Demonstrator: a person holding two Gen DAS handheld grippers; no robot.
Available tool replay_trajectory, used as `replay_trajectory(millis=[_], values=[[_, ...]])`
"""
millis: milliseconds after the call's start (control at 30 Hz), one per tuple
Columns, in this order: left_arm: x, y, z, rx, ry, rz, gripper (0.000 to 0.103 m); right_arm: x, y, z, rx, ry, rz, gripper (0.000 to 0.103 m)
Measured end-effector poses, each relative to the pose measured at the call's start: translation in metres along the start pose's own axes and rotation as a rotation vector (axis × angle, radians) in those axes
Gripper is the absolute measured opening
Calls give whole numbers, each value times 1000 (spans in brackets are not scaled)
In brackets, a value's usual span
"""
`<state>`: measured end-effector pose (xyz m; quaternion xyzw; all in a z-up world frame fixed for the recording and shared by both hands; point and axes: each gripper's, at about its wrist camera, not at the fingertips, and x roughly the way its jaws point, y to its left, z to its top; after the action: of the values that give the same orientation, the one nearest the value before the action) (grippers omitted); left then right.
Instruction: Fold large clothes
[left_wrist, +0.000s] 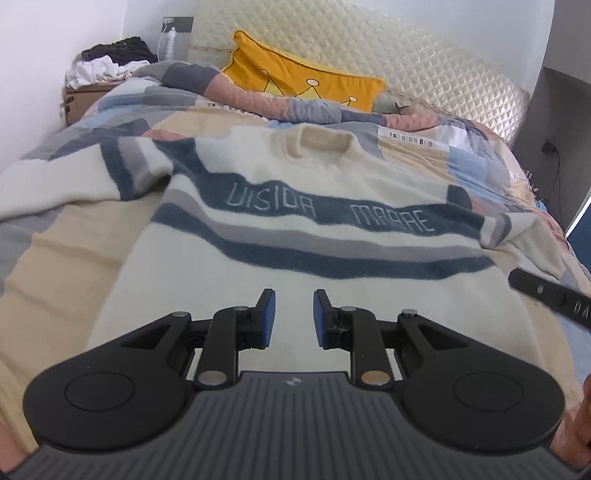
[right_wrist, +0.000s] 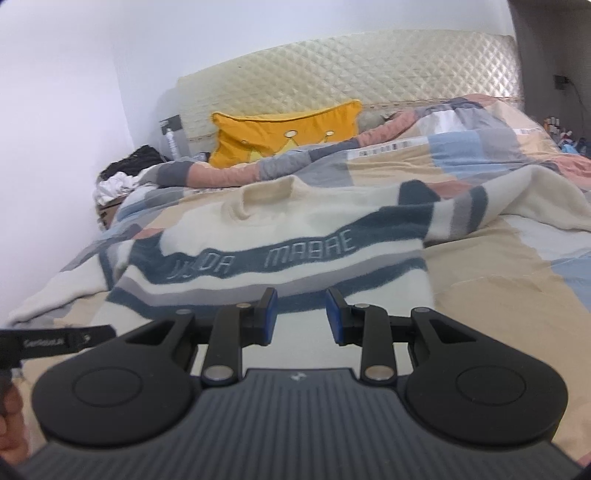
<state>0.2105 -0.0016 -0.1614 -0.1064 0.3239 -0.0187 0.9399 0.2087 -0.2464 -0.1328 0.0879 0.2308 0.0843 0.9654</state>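
Note:
A large cream sweater (left_wrist: 295, 177) with dark blue and grey stripes and lettering lies flat, front up, on the bed, collar at the far end and sleeves spread to both sides. It also shows in the right wrist view (right_wrist: 295, 221). My left gripper (left_wrist: 294, 317) is open and empty above the sweater's lower body. My right gripper (right_wrist: 301, 315) is open and empty over the lower right part of the sweater. The right gripper's side shows at the right edge of the left wrist view (left_wrist: 550, 295).
The bed has a patchwork quilt (left_wrist: 424, 147) in beige, blue, grey and pink. A yellow crown cushion (left_wrist: 295, 74) leans on the quilted headboard (left_wrist: 406, 55). A cardboard box with a clothes pile (left_wrist: 107, 66) stands at the far left by the wall.

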Motion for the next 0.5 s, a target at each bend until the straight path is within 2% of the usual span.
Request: replay_trajectory(millis=[133,267,300,333,367,400,500], values=[[7,3,-8,-28,18,-10,26,2,-21,12,87,4,-27,33],[14,-2,-15,-19,42,-34,26,5,-60,44,181,-12,-72,35],[15,-4,-17,-18,47,-41,26,6,-73,53,210,-18,-85,47],[18,-5,-18,-17,51,-47,26,7,-86,62,238,-27,-90,55],[20,-7,-19,-14,53,-50,26,9,-99,70,251,-41,-97,70],[22,-8,-19,-11,51,-52,26,10,-112,76,255,-60,-115,73],[27,-9,-19,-10,47,-59,26,25,-156,91,271,-66,-176,73]])
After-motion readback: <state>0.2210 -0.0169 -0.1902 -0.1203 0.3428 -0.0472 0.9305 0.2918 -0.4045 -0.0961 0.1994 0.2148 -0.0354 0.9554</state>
